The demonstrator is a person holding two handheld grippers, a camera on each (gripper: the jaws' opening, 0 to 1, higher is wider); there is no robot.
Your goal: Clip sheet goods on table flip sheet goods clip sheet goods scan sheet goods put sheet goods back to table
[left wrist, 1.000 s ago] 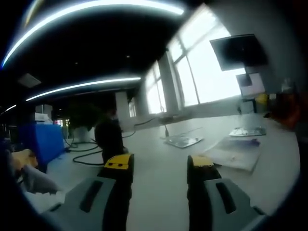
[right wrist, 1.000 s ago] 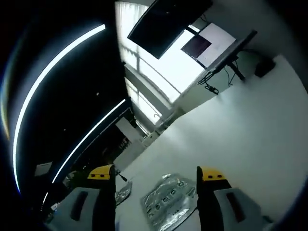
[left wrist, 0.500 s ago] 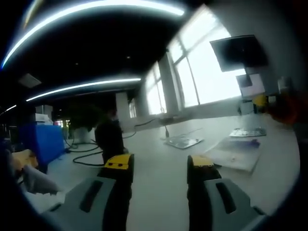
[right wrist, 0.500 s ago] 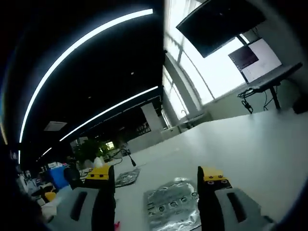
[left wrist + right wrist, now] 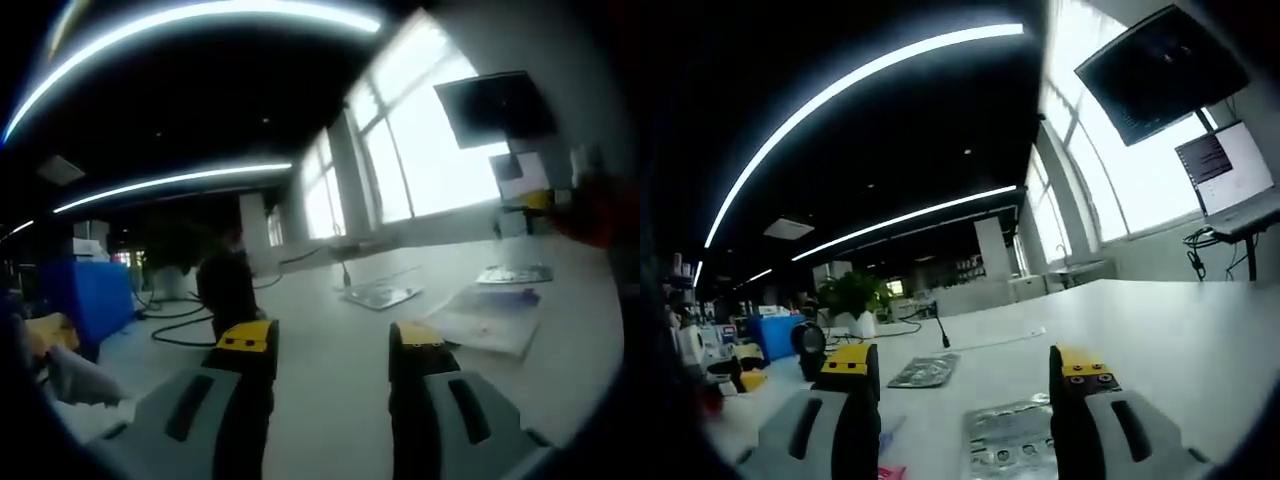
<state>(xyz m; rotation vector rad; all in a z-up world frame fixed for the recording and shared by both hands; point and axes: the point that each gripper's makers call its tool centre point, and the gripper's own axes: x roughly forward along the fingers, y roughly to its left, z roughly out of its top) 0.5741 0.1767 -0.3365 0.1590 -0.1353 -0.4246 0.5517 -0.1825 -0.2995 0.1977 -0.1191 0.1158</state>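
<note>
My left gripper [image 5: 330,345] is open above the white table [image 5: 330,300], nothing between its yellow-tipped jaws. Ahead of it lie a silvery sheet [image 5: 380,293], a pale pack with purple print [image 5: 490,315] and another silvery sheet [image 5: 515,273] farther right. The other gripper [image 5: 595,210] shows as an orange blur at the right edge. My right gripper [image 5: 965,365] is also open and holds nothing. A silvery blister sheet [image 5: 1015,440] lies flat on the table [image 5: 1160,330] between its jaws, low in the view. A second silvery sheet [image 5: 925,371] lies farther out.
A dark screen [image 5: 1165,70] and a lit monitor [image 5: 1225,170] stand at the right. A cable [image 5: 985,340] runs across the table. A potted plant [image 5: 852,300], a black round object [image 5: 808,340] and a blue box [image 5: 90,290] sit at the left.
The right gripper view has rolled level and swung left, so the table now lies flat and the blister sheet sits lower between the jaws. In the left gripper view the orange gripper has shifted slightly.
</note>
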